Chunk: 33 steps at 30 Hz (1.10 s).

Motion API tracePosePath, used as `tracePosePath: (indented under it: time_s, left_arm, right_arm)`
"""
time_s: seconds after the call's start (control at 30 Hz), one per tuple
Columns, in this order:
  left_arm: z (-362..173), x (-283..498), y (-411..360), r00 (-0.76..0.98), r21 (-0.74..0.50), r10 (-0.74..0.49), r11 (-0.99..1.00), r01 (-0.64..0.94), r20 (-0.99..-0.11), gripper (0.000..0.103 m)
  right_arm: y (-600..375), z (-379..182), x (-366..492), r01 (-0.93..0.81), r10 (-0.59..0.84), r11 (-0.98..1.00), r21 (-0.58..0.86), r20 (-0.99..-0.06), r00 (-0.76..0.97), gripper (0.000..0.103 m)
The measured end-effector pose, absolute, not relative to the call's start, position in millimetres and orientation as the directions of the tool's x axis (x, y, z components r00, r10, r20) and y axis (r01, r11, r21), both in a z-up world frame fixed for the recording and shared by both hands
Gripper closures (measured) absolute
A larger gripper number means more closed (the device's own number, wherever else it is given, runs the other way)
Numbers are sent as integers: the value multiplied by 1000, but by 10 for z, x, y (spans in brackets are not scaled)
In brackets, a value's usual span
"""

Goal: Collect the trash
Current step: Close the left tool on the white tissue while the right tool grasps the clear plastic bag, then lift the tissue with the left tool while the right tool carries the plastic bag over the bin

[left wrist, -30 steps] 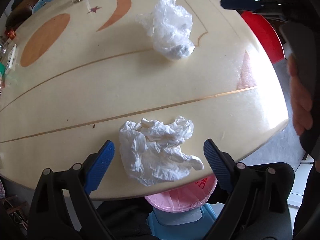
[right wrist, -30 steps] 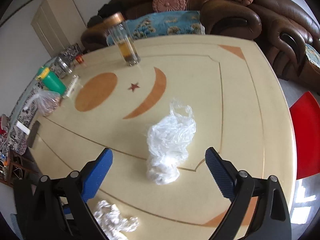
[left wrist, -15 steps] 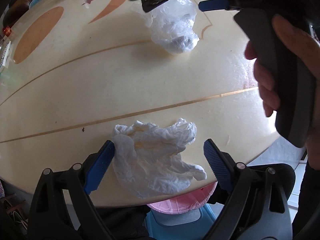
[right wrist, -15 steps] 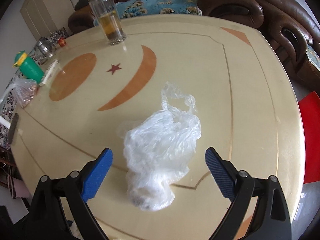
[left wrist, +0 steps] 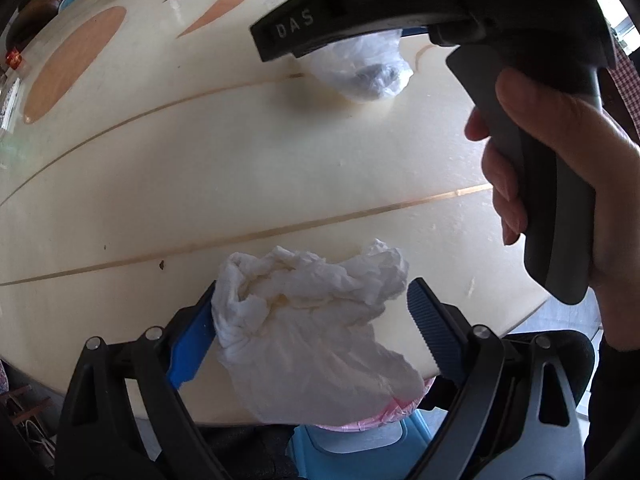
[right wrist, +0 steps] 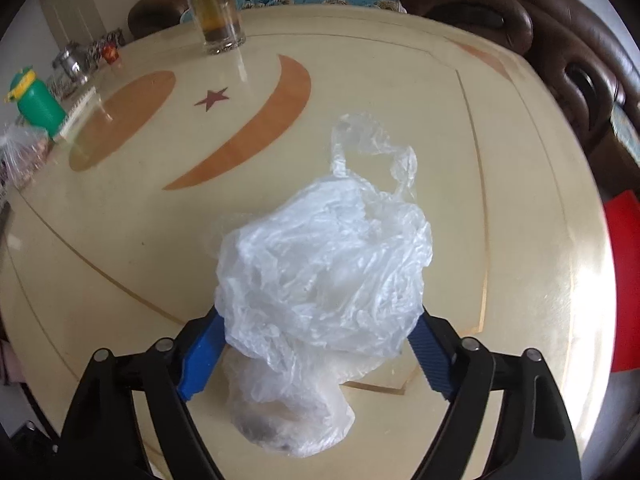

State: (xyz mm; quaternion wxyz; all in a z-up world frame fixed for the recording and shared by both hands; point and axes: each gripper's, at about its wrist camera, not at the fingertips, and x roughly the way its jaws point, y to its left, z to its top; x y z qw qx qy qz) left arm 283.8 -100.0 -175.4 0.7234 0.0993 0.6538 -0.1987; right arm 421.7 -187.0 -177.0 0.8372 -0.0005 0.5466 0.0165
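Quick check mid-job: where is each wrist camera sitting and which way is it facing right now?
Left wrist: on the left gripper, looking straight down at the crumpled tissue at the table edge; the right hand on its handle shows.
Right wrist: on the right gripper, angled down across the table toward the sofa; its closing fingers flank the plastic bag.
Shared: the plastic bag, glass, star inlay.

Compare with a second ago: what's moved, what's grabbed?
Both claws came down over their trash. Right claw now straddles the plastic bag; its jaws have just been closing, both pads at the bag. Left claw brackets the crumpled tissue, jaws still wide. Bag, tissue and glass haven't shifted on the table.
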Motion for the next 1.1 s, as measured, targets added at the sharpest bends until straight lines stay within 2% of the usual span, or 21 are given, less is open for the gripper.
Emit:
tracePosePath:
  time_s: [0.3,0.33,0.43,0.57,0.67,0.77,1.1]
  left_arm:
    - [-1775,2880,-980,68,-133,-174,907,400,-982,16]
    - [-1769,2881,-969,73,-131,-173,909,395,-982,19]
    - [-1751,2893,-910,79,-128,-170,917,378,-982,31]
    - [-1742,2900,-694,69,-165,-201,922,350,-977,57]
    - [-1738,2909,-620,66,-182,-215,925,333,-974,66]
    - [-1719,2901,-574,73,-188,-223,926,328,-972,70]
    - [-1397,2793,-405,181,-149,-218,931,333,-959,71]
  right_arm:
    - [-1937,-1706,4185,-21,19,1000,12,-902,432,60]
    - [-1944,-1702,4183,-21,21,1000,13,-901,433,67]
    - [-1942,-1671,4156,-23,20,1000,11,-895,445,72]
    - [-1962,-1578,4076,-17,28,1000,22,-885,465,74]
    - [-1978,-1500,4025,-16,17,1000,10,-877,481,76]
    - [-2007,-1425,3972,-11,9,1000,4,-866,500,77]
    - [-2137,-1059,3535,0,13,1000,17,-812,583,77]
